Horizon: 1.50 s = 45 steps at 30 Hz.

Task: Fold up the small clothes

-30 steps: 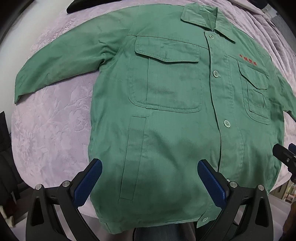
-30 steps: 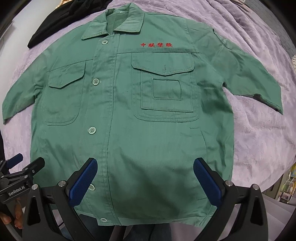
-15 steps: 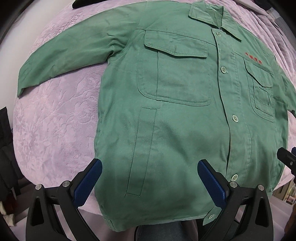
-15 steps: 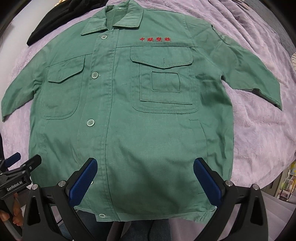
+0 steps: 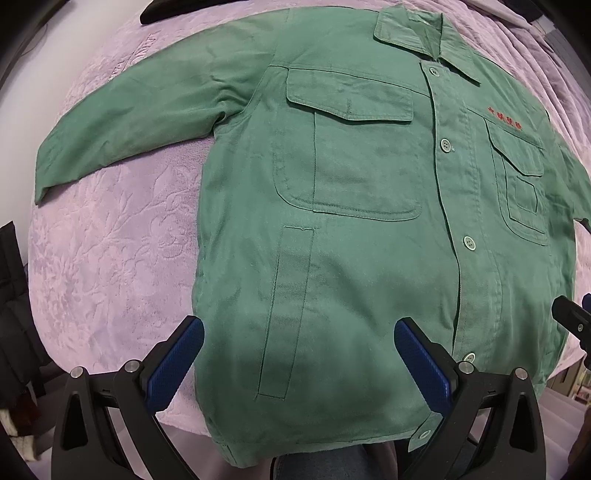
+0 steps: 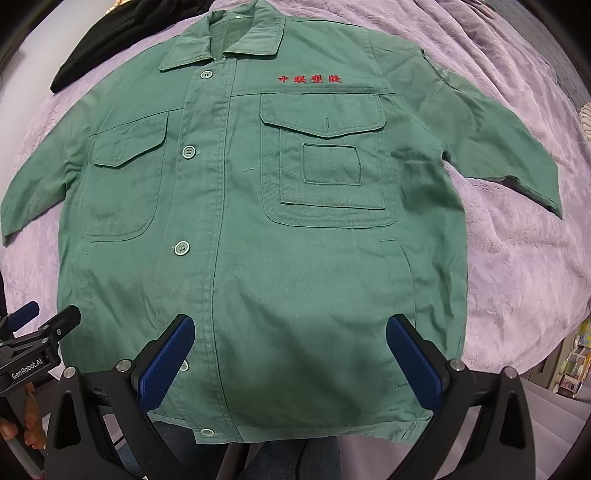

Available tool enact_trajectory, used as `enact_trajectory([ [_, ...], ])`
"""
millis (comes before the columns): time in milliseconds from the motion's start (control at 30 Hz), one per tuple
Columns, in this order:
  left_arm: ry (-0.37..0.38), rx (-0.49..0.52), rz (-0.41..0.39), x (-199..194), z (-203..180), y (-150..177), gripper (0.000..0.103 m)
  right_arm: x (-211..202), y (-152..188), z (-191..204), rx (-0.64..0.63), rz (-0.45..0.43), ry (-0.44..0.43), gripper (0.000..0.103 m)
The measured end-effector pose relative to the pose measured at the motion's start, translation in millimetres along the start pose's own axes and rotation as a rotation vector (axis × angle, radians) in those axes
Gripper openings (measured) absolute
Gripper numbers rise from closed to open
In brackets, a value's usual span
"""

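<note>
A small green button-up jacket (image 5: 354, 236) lies flat, front up, on a lilac textured blanket (image 5: 110, 258). It has two chest pockets, red embroidered characters and both sleeves spread out; it also shows in the right wrist view (image 6: 280, 236). My left gripper (image 5: 299, 350) is open and empty, hovering over the jacket's lower left hem. My right gripper (image 6: 290, 349) is open and empty over the lower right hem. The left gripper (image 6: 40, 332) shows at the left edge of the right wrist view.
A black garment (image 6: 99, 48) lies at the far left beyond the collar, also seen in the left wrist view (image 5: 162, 11). The blanket (image 6: 517, 258) extends to both sides of the jacket. Dark objects (image 5: 14, 295) stand beside the bed's left edge.
Both grippers have moved slightly closer over the jacket's hem; the jacket looks larger and shifted right in the left view. Both stay open. The jacket has not moved.
</note>
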<state>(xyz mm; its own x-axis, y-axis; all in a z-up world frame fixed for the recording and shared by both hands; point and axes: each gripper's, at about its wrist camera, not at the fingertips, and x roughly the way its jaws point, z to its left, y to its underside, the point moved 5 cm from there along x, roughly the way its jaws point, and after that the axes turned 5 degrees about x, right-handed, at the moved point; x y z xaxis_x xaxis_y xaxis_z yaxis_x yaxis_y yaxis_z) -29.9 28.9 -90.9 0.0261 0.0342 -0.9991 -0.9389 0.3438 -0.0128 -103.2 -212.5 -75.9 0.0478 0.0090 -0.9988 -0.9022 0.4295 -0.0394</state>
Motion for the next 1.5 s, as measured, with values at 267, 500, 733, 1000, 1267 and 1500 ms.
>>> enact_trajectory([
  [267,0.011,-0.013,0.006,5,7,-1,0.103,7,-3,3,-0.008,0.014,0.015,0.103],
  [500,0.021,-0.018,0.011,12,10,-2,0.103,10,-6,6,-0.015,0.021,0.026,0.103],
  [733,0.025,-0.005,0.009,14,8,-6,0.103,10,-8,7,-0.016,0.022,0.031,0.103],
  [1000,0.026,-0.014,0.017,17,9,-10,0.103,10,-10,4,-0.014,0.033,0.036,0.103],
  [1267,0.029,-0.022,0.018,20,13,-10,0.103,11,-14,10,-0.023,0.036,0.041,0.103],
  [1500,0.037,-0.039,0.014,23,27,-17,0.103,13,-16,14,-0.027,0.038,0.041,0.103],
])
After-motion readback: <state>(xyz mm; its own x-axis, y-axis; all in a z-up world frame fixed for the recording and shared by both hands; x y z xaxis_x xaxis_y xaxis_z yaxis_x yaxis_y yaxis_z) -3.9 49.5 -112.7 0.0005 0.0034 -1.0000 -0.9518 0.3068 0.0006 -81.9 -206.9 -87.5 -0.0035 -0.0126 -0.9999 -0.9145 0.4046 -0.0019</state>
